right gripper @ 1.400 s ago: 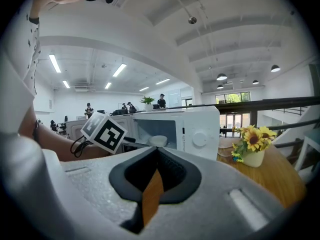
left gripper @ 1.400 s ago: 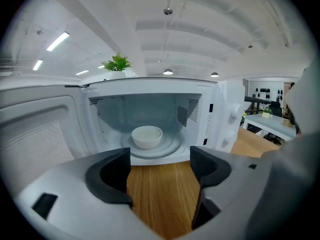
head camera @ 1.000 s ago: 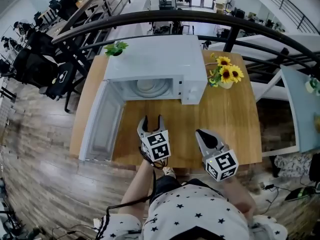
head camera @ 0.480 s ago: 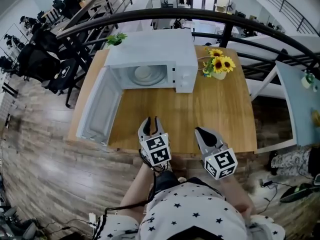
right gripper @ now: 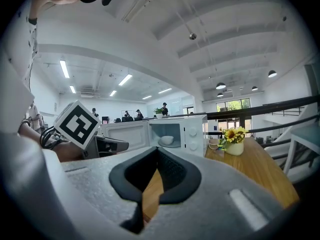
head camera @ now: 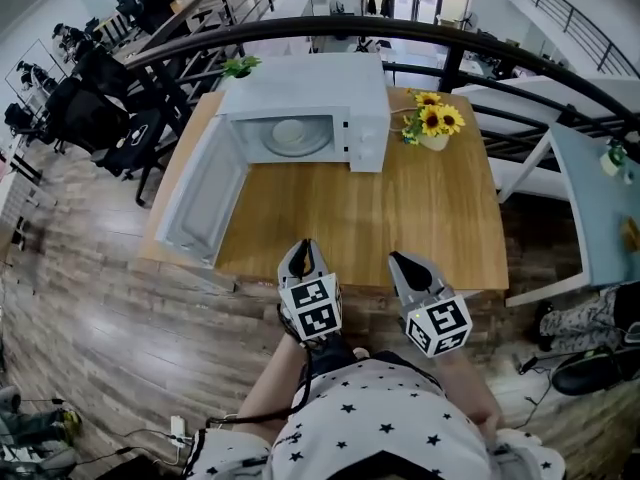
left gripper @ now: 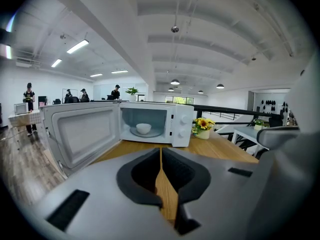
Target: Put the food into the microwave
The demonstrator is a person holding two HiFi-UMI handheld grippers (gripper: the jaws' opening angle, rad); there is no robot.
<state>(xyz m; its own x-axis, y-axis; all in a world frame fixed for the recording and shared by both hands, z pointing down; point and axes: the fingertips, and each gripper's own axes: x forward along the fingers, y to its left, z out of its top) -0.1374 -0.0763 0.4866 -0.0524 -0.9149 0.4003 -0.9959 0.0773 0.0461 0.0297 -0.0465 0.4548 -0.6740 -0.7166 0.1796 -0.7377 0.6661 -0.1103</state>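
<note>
1. Bright, even light everywhere; the strip lamps (left gripper: 80,46) on the ceiling above the microwave (left gripper: 150,126) glow white and slightly blown out.
2. The table (head camera: 400,208) in front of the microwave carries only soft, faint shadows.
3. Fisheye bending: the railing (head camera: 400,33) behind the microwave curves into an arc, and both gripper views sit inside a black round border.
4. My left gripper (left gripper: 160,151) and right gripper (right gripper: 157,151), nearest the lens, look soft; the microwave is sharp.

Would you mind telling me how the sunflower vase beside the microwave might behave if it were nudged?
The sunflower vase looks top-heavy, with broad blooms over a small pot, so it would probably tip rather than slide. It seems ceramic, so it is likely fragile. It stands close to the microwave, which might stop a fall that way.
</note>
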